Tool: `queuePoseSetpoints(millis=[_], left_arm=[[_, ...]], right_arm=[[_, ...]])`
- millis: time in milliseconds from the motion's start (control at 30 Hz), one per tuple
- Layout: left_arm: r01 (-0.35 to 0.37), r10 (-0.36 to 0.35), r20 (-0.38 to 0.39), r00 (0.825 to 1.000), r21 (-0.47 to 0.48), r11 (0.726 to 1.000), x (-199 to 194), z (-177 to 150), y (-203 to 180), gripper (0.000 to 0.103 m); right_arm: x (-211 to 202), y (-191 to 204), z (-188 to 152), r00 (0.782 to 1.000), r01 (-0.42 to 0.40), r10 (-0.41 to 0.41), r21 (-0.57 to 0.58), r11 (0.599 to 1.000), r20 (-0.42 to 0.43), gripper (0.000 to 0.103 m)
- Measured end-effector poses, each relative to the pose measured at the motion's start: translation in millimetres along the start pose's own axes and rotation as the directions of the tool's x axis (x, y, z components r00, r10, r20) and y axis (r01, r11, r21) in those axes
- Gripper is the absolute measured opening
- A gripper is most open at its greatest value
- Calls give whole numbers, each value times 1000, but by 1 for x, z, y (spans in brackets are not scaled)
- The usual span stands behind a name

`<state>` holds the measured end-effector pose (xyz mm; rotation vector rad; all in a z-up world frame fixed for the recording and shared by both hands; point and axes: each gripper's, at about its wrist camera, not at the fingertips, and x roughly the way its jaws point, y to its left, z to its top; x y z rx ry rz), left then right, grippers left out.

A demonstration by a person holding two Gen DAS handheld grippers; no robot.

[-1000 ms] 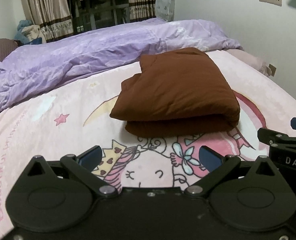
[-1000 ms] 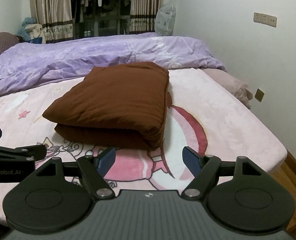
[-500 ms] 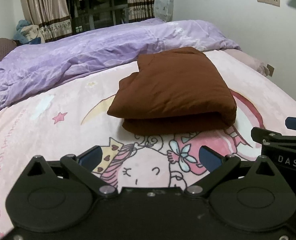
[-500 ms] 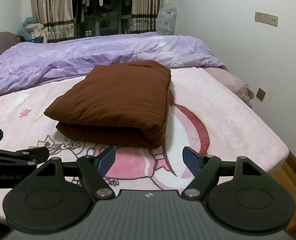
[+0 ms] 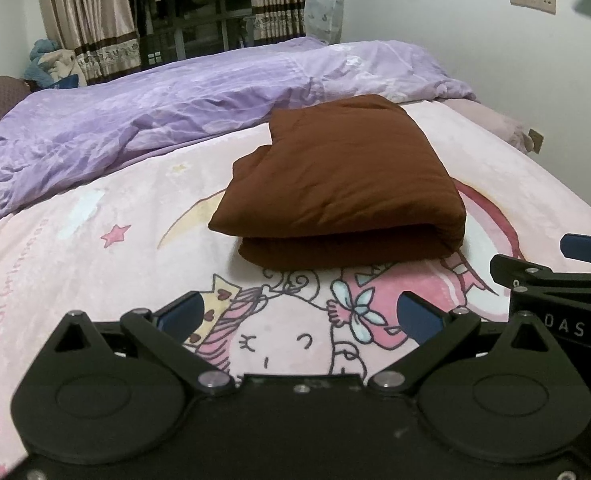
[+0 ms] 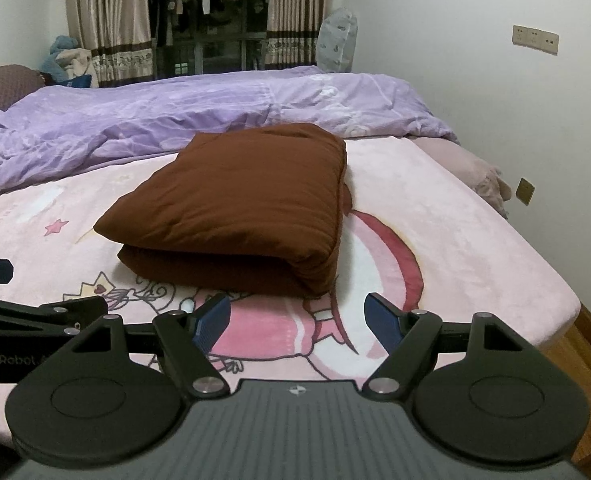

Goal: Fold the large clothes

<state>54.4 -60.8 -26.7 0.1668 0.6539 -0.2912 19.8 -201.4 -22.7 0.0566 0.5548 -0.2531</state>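
A brown garment (image 5: 343, 184) (image 6: 235, 208) lies folded into a thick rectangular stack on the pink cartoon-print bed cover (image 5: 95, 280) (image 6: 435, 232). My left gripper (image 5: 301, 310) hovers open just short of the stack's near edge, nothing between its blue pads. My right gripper (image 6: 297, 314) is open too, in front of the stack's near right corner and holding nothing. Each gripper shows at the edge of the other's view: the right gripper's arm (image 5: 555, 280), the left gripper's arm (image 6: 35, 312).
A rumpled purple duvet (image 5: 155, 120) (image 6: 175, 120) lies across the far half of the bed. The bed's right edge (image 6: 555, 292) drops to a wooden floor beside a white wall. Curtains (image 6: 107, 24) and hanging clothes stand at the back.
Both views have shifted very slightly; the folded brown stack and both open grippers stay as they were.
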Motion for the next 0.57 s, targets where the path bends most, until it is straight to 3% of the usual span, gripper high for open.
queuePoseSetpoints(millis=[567], left_arm=[[33,-33,49,998,6,999,-8,-2,-1,103]], right_arm=[[1,-1,1,1000,1,-1,1,1000,0,90]])
